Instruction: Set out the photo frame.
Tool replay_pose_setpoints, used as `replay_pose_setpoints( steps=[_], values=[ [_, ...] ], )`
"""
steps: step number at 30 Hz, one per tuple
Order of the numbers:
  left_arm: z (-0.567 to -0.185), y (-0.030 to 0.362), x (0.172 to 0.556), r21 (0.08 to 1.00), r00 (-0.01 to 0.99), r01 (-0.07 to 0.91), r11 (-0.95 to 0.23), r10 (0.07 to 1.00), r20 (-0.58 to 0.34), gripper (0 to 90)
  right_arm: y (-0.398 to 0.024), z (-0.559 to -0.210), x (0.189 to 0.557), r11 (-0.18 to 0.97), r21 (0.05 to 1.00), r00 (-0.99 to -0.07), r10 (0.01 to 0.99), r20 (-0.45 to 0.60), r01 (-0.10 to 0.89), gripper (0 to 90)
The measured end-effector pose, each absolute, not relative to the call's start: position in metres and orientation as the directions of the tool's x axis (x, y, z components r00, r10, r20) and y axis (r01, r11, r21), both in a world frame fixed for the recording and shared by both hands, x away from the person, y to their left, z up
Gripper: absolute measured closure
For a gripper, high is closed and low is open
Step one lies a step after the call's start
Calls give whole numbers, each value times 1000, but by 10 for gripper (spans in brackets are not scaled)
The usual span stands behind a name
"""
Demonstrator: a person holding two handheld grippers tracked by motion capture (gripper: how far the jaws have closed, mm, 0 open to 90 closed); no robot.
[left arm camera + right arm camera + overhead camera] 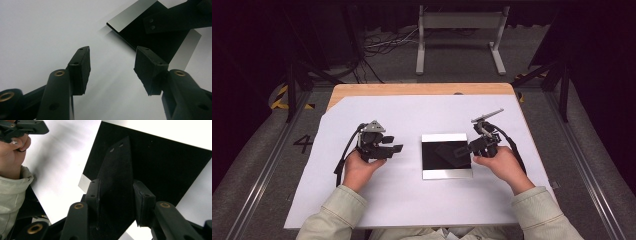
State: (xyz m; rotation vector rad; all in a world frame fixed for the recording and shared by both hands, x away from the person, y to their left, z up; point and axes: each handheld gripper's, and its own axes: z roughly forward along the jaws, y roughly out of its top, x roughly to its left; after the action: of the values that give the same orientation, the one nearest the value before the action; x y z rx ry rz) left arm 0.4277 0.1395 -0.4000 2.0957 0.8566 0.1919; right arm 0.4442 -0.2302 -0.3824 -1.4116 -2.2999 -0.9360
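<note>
A flat black square panel (434, 156) with silvery strips along its far and near edges lies on the white sheet (412, 200) in the middle of the table. My right gripper (473, 146) reaches over the panel's right side, shut on a thin black strip (456, 149) with two small holes near its tip. In the right gripper view the strip (117, 170) stands up between the pads of the right gripper (117, 183), over the panel (175, 165). My left gripper (394, 144) hovers left of the panel, open and holding nothing. The left gripper view has the left gripper (112, 53), the panel (140, 35) and the strip (172, 21).
The white sheet covers most of a wooden tabletop (412, 89), which shows along the far edge. Beyond the table a white metal stand (459, 35) and loose cables (384, 42) are on the floor. Metal rails (262, 170) run along both sides.
</note>
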Motion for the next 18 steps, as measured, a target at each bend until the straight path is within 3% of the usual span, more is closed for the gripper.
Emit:
replay_pose_setpoints(
  steps=[18],
  values=[
    [-400,140,427,759,752,509,-407,639,-161,469,-231,-369,429,324,454,-545,644,538,830,749]
  ],
)
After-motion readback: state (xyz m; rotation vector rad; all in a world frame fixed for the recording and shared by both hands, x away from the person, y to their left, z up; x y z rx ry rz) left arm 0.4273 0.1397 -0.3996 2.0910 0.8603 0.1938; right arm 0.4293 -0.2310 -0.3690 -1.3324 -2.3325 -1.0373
